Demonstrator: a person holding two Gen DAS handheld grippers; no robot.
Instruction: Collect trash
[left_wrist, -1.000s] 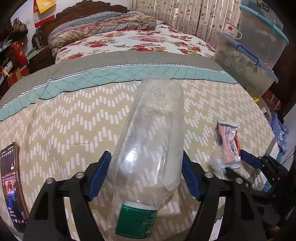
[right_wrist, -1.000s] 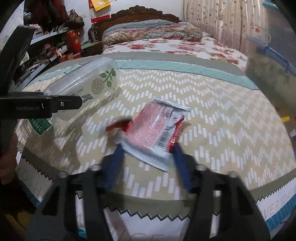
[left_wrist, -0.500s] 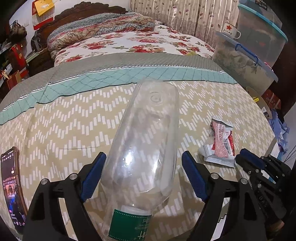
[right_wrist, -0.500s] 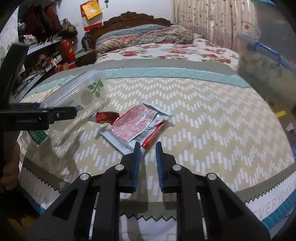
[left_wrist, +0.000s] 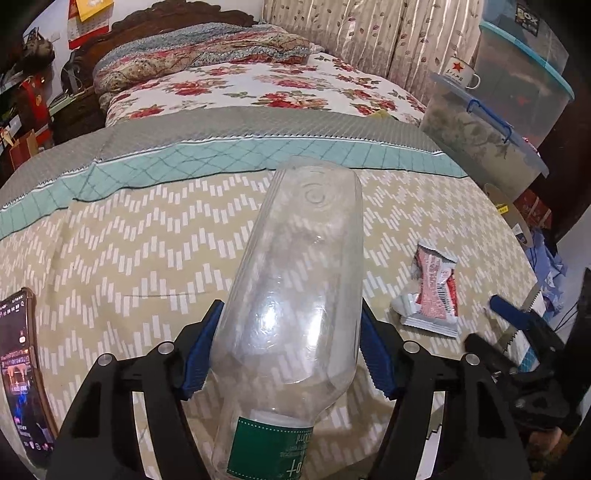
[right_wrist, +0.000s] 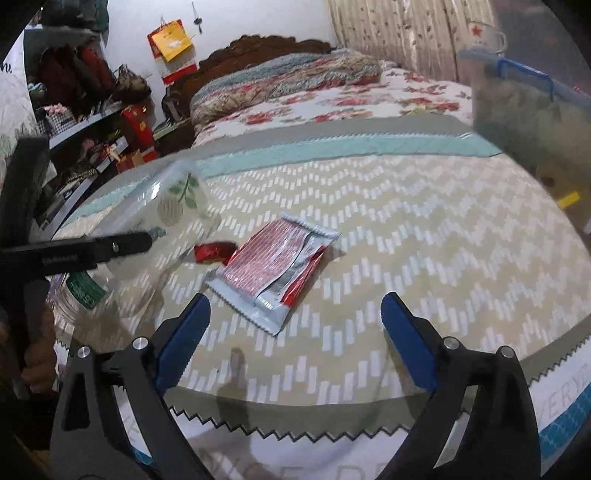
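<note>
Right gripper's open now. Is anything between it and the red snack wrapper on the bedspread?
Nothing visible is. The right gripper has its jaws wide apart, and only bare bedspread lies between them and the snack wrapper. The plastic bottle, clamped in the left gripper, sits off to the wrapper's left.

You were clearly in somebody's bedroom. A big bed (left_wrist: 258, 229) filled the view, with a carved wooden headboard (right_wrist: 258, 48) at its far end and a rolled floral quilt (left_wrist: 199, 48) just in front of that. Curtains (left_wrist: 369, 33) hung right of the headboard, and cluttered shelves (right_wrist: 85, 110) stood left of it.
</note>
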